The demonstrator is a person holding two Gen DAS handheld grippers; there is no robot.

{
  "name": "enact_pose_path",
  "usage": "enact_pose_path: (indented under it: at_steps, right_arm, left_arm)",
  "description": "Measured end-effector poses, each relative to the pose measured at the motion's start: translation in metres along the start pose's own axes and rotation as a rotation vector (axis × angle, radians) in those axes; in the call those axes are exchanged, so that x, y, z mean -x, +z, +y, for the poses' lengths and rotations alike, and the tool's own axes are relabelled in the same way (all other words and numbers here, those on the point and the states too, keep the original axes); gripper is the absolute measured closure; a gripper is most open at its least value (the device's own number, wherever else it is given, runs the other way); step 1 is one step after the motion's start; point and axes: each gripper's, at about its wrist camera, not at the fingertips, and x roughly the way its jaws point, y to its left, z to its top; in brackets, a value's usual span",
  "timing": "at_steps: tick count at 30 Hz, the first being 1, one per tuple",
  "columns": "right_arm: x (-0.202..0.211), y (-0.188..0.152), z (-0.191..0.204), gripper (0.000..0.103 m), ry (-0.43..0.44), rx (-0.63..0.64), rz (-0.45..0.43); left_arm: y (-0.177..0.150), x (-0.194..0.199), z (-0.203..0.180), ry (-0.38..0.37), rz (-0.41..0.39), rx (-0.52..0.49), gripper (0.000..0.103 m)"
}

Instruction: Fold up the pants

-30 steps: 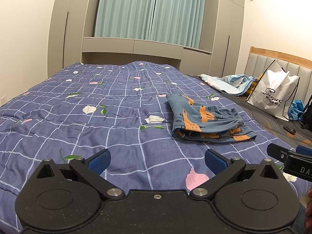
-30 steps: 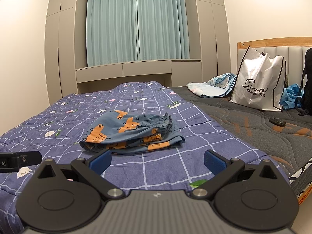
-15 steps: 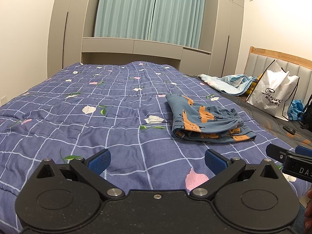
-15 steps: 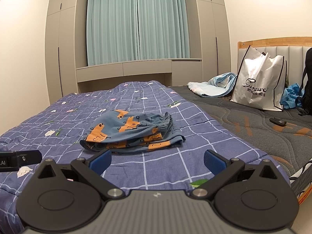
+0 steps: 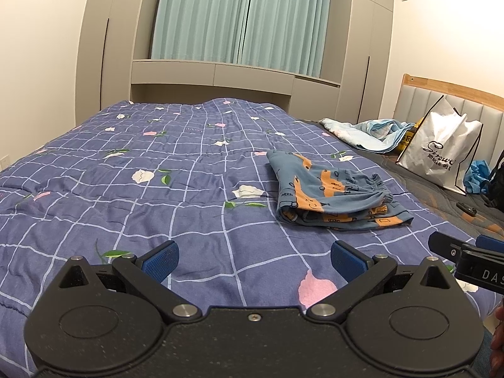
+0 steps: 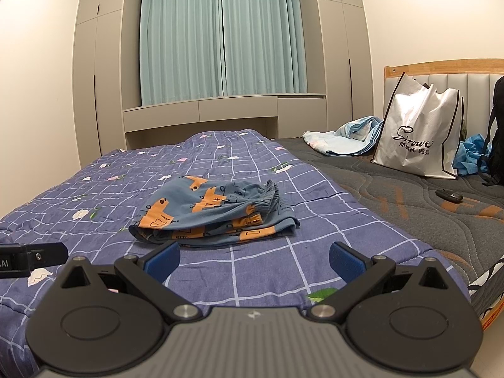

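The blue pants (image 6: pixel 217 214) lie folded into a compact stack on the checked quilt (image 5: pixel 126 195), so folding looks finished. The left gripper (image 5: pixel 253 256) and right gripper (image 6: pixel 253 256) hover nearby, both spread wide and empty.

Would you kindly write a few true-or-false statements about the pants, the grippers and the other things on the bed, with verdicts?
1. The pants lie folded on the checked quilt. True.
2. The right gripper is shut on the pants. False: it is open and holds nothing.
3. The left gripper is open. True.
4. The white shopping bag lies flat on the quilt. False: it stands upright near the headboard.
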Motion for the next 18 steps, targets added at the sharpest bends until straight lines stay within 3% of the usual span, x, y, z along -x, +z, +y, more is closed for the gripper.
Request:
enact_pose_path:
  at_steps: [12,18]
  right_arm:
    - [-0.0001,0.0006,-0.0001,0.0,0.0,0.0,0.001]
    - [0.0,-0.0004,0.0003,0.0,0.001,0.001,0.003]
  left_arm:
    - [0.0004,0.0,-0.0001,0.0,0.0,0.0,0.001]
    - [-0.0009,0.0012,-0.0005,0.043,0.009,0.0,0.001]
